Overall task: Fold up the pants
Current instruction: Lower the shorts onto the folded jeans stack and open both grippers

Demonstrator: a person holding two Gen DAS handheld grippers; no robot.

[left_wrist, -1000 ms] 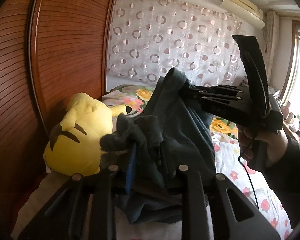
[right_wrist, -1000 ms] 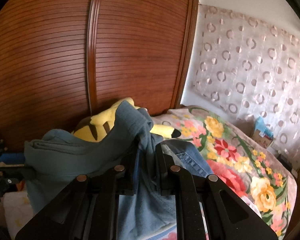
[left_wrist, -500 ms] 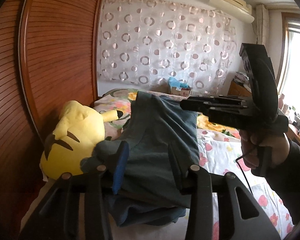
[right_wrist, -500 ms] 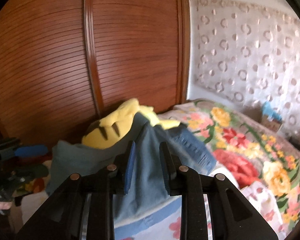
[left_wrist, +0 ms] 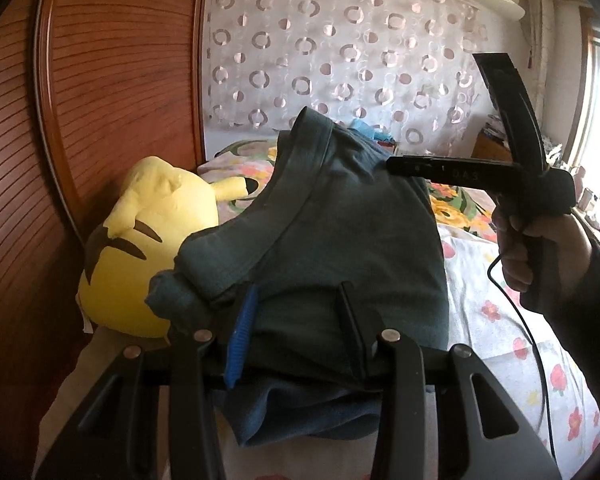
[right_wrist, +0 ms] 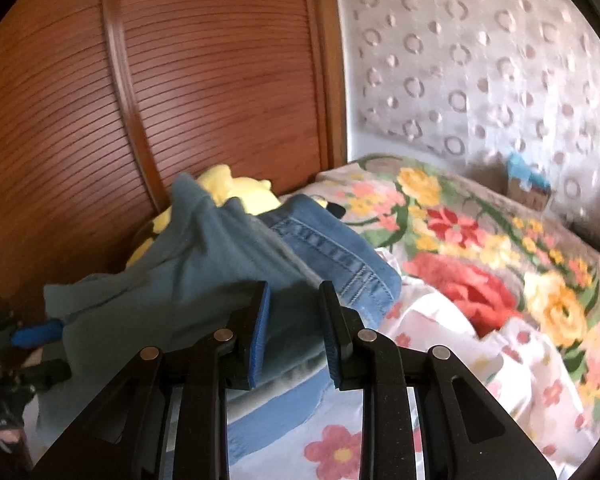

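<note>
Dark teal pants (left_wrist: 340,240), folded into a bundle, lie on the bed against a yellow plush toy (left_wrist: 156,232). My left gripper (left_wrist: 298,286) stands open, its fingers straddling the near edge of the pants without squeezing them. A hand (left_wrist: 540,248) holds my right gripper (left_wrist: 390,164), whose tip is at the far right side of the bundle. In the right wrist view the right gripper (right_wrist: 295,285) is open around a fold of the pants (right_wrist: 188,280), with the blue pad face showing. The pants rest on blue jeans (right_wrist: 332,248). The left gripper (right_wrist: 40,330) shows at the left edge.
A ribbed wooden panel (left_wrist: 100,100) rises close behind the plush toy (right_wrist: 240,192). The flowered bedspread (right_wrist: 480,260) stretches to the right, with a small box (right_wrist: 528,188) at its far edge under a circle-patterned curtain (left_wrist: 340,60). A cable hangs from the right gripper's handle.
Both grippers sank toward the bed with the pants. Their jaws, which pinched the cloth a second ago, have widened, and the bundle now lies flatter on the jeans.
</note>
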